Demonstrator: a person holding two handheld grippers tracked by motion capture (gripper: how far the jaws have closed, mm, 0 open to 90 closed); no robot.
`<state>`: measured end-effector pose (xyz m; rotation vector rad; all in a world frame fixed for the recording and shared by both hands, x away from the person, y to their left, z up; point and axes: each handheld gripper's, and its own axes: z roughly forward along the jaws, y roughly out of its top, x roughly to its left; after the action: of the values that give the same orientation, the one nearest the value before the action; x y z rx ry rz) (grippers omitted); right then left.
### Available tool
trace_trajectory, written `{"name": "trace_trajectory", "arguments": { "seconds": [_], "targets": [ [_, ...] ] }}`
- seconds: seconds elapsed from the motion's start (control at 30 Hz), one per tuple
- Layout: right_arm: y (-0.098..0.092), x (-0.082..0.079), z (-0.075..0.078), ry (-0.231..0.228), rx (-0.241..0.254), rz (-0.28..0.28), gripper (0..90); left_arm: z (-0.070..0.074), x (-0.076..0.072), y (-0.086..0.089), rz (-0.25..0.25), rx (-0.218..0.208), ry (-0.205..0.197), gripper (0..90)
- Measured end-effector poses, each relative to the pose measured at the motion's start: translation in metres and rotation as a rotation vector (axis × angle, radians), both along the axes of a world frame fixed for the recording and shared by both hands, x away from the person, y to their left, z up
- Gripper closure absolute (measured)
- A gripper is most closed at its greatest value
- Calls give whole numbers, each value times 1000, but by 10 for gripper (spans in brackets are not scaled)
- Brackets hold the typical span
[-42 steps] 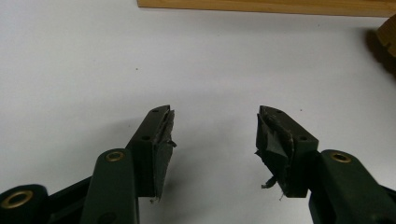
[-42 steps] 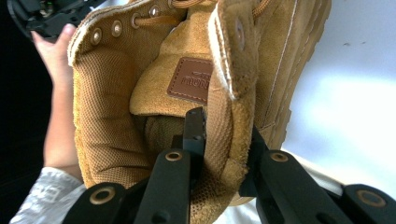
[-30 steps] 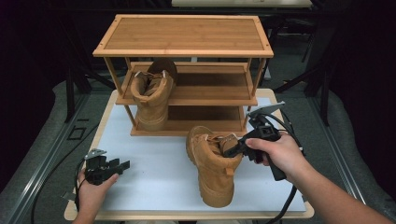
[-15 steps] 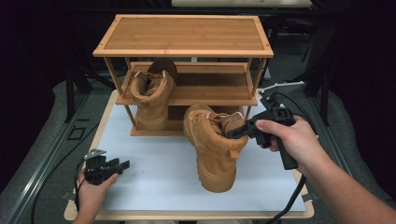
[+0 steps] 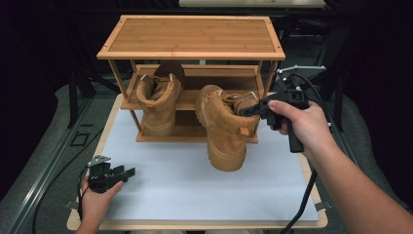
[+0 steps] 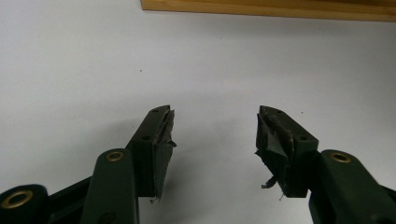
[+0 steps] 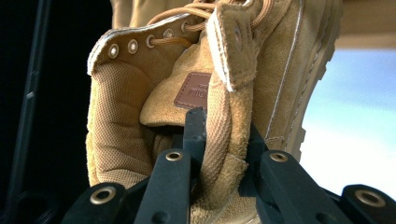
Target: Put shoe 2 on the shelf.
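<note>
The right gripper (image 5: 254,110) has its jaws clamped on the soft back collar of a tan suede lace-up boot (image 5: 225,127). One jaw is inside the boot and one is outside. The boot hangs off the white bench (image 5: 185,195), toe pointing down, in front of the wooden shoe rack (image 5: 191,39). A second tan boot (image 5: 158,100) stands on the rack's shelf. The left gripper (image 5: 127,171) lies low over the bench, jaws wide apart with nothing between them.

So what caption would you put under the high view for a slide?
Right gripper lifts a tan boot by its collar toward the bamboo shoe rack, where its mate sits.
</note>
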<state>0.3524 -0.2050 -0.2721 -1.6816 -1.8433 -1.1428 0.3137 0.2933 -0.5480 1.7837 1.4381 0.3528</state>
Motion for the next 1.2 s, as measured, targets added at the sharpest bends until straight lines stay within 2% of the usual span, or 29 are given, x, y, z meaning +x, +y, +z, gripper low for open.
{"name": "trace_trajectory", "arguments": {
  "seconds": [0.17, 0.4, 0.63, 0.93, 1.03, 1.07, 1.2],
  "targets": [
    [1, 21, -4, -43, -25, -56, 789, 0, 0, 0, -3, -1, 4, 457],
    [4, 47, -11, -63, 12, -127, 789, -1, 1, 0, -5, 2, 5, 457],
    [14, 68, -18, -80, 17, -165, 789, -1, 2, 0, -8, 0, 5, 458],
    [35, 84, -24, -145, -8, -199, 789, -2, 2, 0, -9, 0, 3, 457],
    [41, 85, -27, -150, -11, -193, 789, -2, 3, 1, -10, 2, 4, 458],
    [42, 86, -30, -185, -19, -188, 789, -2, 3, 1, -8, 3, 2, 458],
    [44, 85, -33, -199, -16, -173, 788, -2, 2, 0, -12, 5, 5, 458]
  ]
}}
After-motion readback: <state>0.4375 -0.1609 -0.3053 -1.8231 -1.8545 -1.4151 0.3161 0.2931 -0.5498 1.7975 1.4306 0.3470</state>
